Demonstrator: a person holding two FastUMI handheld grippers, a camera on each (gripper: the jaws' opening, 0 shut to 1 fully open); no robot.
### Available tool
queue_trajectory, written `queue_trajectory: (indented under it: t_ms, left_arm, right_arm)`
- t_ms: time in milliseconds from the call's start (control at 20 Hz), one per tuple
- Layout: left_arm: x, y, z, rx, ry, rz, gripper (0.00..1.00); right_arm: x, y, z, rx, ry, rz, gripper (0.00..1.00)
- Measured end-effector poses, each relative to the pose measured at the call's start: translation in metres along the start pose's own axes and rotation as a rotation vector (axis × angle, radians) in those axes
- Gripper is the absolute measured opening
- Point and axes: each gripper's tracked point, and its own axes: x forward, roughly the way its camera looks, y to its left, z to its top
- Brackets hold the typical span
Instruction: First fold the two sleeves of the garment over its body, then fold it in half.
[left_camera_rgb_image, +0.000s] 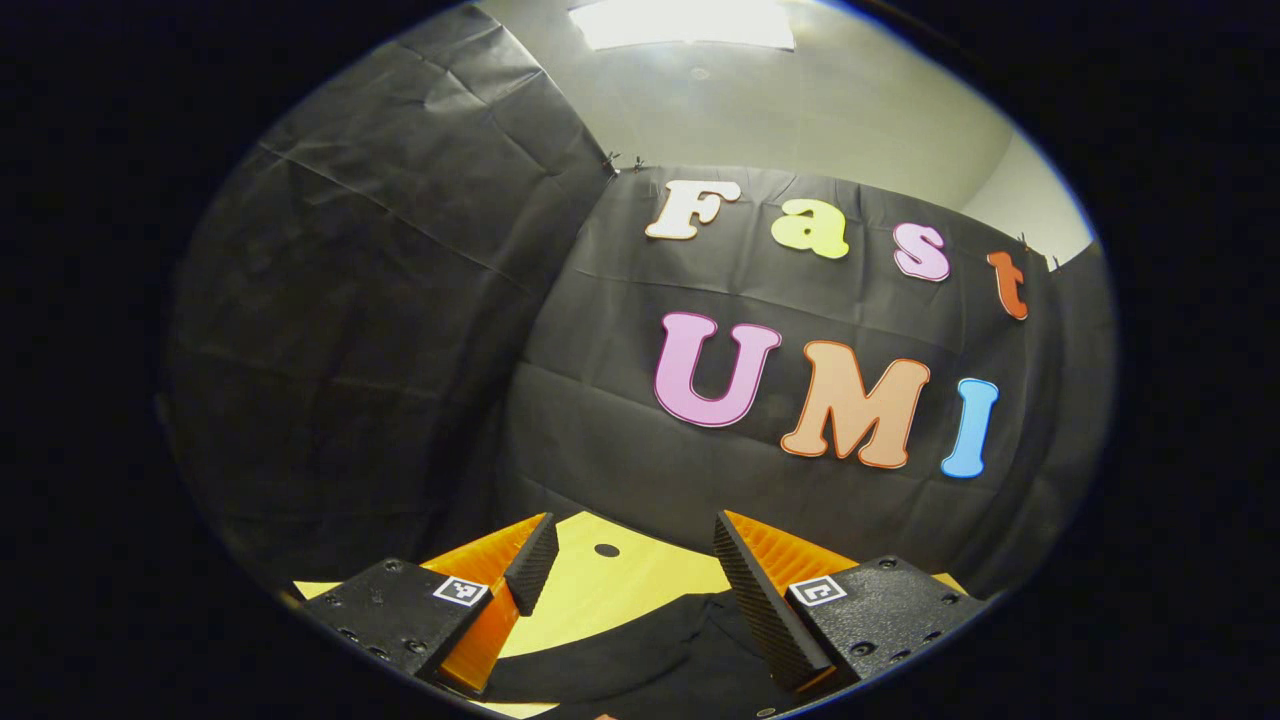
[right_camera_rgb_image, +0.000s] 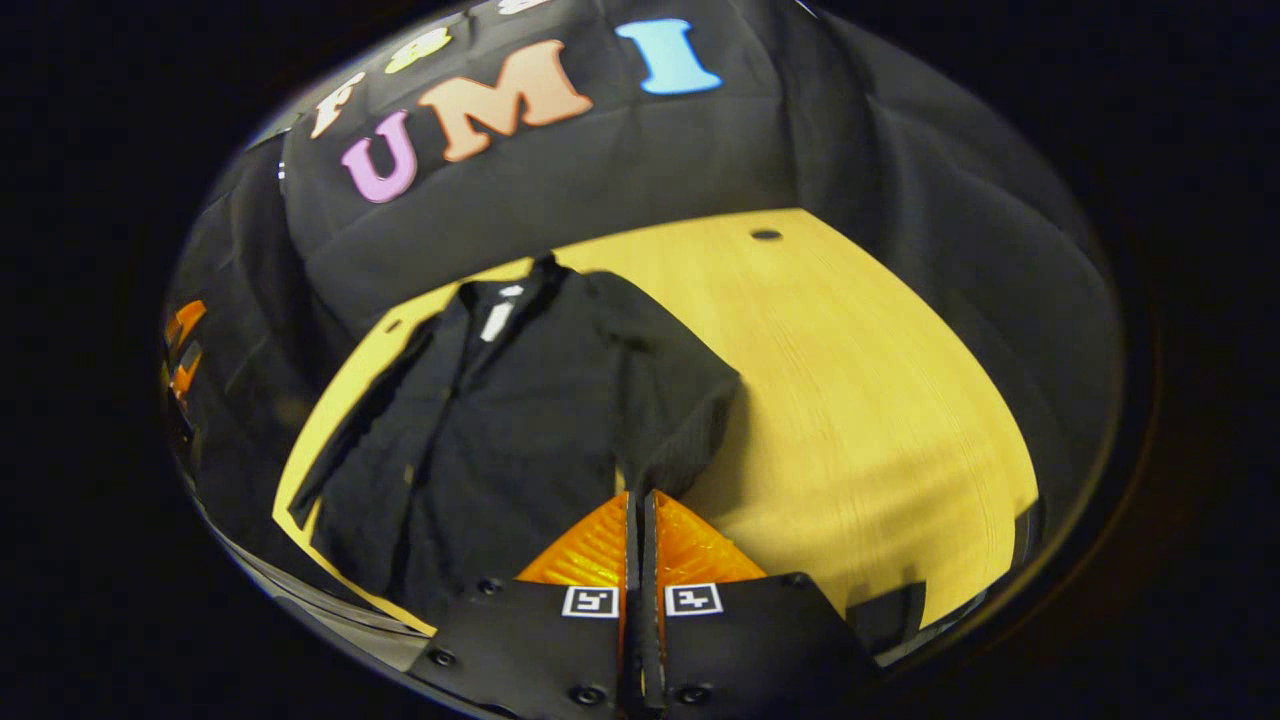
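Lying flat on the table (right_camera_rgb_image: 850, 400), the jacket (right_camera_rgb_image: 520, 400) risked bunching: your right gripper (right_camera_rgb_image: 636, 510) was pressed together at its sleeve (right_camera_rgb_image: 690, 420), whether pinching cloth I couldn't tell; your left gripper (left_camera_rgb_image: 640, 575) gaped wide.

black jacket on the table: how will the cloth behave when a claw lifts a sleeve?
Likely floppy: the black jacket lies flat, creased, following the wooden table. The sleeve will probably drape and trail. It may slide, since the tabletop looks smooth.

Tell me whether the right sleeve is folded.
Folded: the sleeve lies doubled back beside the shirt, its end at the shut right gripper.
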Motion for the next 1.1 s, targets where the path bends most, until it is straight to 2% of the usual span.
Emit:
queue_trajectory:
  t_ms: [250,500,700,900,950,1100]
  left_arm:
    - [-0.015,0.005,0.007,0.018,-0.008,0.011,0.92]
    - [-0.04,0.046,0.015,0.059,-0.005,0.091,0.92]
    - [-0.07,0.09,0.028,0.102,-0.012,0.192,0.92]
    - [-0.099,0.126,0.042,0.154,-0.019,0.28,0.92]
    - [-0.105,0.133,0.045,0.164,-0.023,0.297,0.92]
    - [-0.113,0.144,0.043,0.167,-0.017,0.327,0.92]
  right_arm:
    - [0.015,0.113,0.07,-0.24,-0.046,0.197,0.02]
    - [0.064,0.241,0.081,-0.447,0.009,0.358,0.02]
    - [0.103,0.311,0.059,-0.59,0.067,0.422,0.02]
    - [0.136,0.329,0.024,-0.658,0.174,0.405,0.03]
    - [0.135,0.328,0.017,-0.674,0.204,0.414,0.07]
    - [0.144,0.337,0.004,-0.719,0.205,0.437,0.77]
